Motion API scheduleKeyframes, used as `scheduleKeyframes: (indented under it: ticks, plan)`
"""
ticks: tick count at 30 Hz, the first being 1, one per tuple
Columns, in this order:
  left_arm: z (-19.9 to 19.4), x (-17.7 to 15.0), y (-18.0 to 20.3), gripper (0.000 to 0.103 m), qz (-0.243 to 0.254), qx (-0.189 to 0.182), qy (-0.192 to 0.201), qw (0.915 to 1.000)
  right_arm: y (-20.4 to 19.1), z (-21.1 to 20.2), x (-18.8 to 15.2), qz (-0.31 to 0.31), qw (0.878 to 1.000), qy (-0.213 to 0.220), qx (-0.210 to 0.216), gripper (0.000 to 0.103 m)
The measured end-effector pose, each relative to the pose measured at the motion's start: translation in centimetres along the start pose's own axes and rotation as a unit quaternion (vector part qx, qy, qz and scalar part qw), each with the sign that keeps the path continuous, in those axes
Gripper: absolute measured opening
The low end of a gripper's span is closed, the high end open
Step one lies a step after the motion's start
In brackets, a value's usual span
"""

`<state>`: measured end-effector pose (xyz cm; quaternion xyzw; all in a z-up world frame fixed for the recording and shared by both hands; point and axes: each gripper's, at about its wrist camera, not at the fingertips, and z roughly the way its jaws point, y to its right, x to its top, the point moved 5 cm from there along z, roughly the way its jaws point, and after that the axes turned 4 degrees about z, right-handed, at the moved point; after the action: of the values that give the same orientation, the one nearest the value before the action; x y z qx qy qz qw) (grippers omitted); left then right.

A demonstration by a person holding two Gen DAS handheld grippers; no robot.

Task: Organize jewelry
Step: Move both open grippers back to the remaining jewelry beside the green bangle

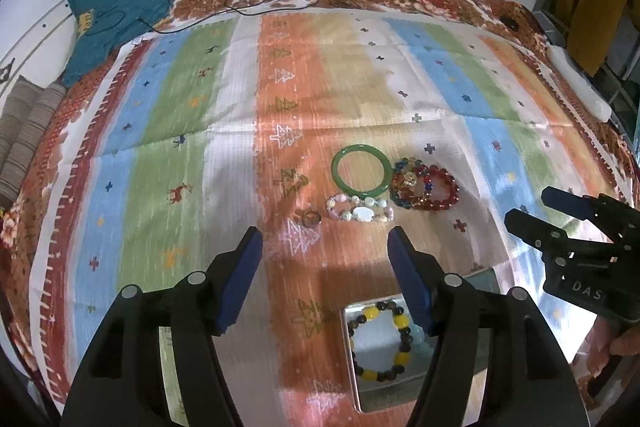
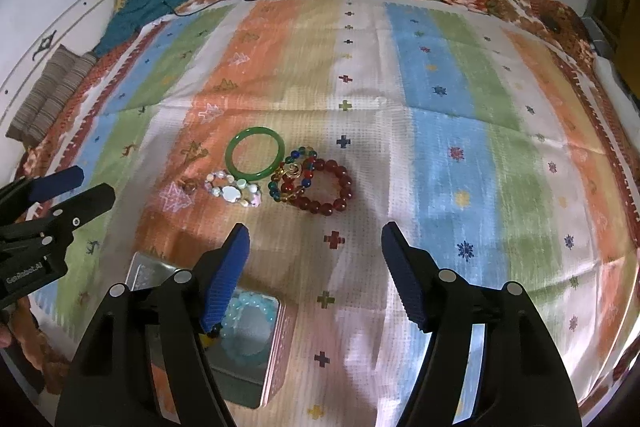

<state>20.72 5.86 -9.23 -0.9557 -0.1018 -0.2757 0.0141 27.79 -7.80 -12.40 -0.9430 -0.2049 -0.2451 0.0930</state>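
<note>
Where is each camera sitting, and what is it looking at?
Left wrist: rides the left gripper, looking forward at the green bangle and down at the metal tin; its open fingers and the right gripper show.
Right wrist: rides the right gripper, same direction; the left gripper shows at its left.
Both share the bangle, the red bead bracelet and the tin.

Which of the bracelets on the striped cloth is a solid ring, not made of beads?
The smooth green bangle, lying flat and farthest from the grippers. The dark red bead bracelet, multicoloured bead bracelet and pale stone bracelet are all strung beads.
</note>
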Motion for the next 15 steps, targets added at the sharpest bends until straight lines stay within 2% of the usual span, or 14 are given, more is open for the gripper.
scheduleKeyframes:
  ticks: [15]
  plan:
    - [4.1,2.0,-0.5,0.065,0.010,0.017,-0.021,0.9996,-0.4,3.2,1.5,0.001,1.000,-0.030,0.008,0.069]
